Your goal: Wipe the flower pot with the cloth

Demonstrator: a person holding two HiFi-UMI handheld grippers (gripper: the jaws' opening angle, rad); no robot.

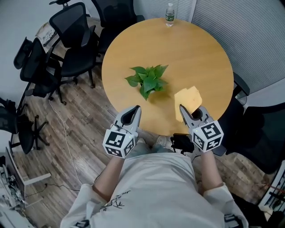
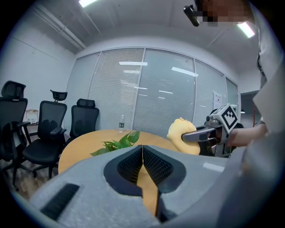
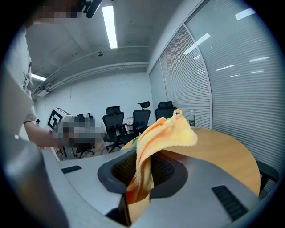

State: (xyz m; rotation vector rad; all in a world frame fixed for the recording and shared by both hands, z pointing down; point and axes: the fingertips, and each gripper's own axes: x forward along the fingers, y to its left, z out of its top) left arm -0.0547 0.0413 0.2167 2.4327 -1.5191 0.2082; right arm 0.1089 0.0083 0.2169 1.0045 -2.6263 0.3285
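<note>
At the table [image 1: 209,53], right hand-held gripper [image 1: 183,108] clamped on the cloth [image 1: 189,98], left hand-held gripper [image 1: 136,108] closed, empty

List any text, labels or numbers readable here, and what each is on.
No text can be read.
Label on the water bottle: too small.
The sheet on the far wall: too blurred.
The cubes on the left gripper and right gripper: square marker patterns, no letters.

Black office chairs [image 1: 69,33] stand on plank floor [image 1: 80,133] beside a round wooden table [image 1: 196,58] and blinds [image 1: 242,31].
</note>
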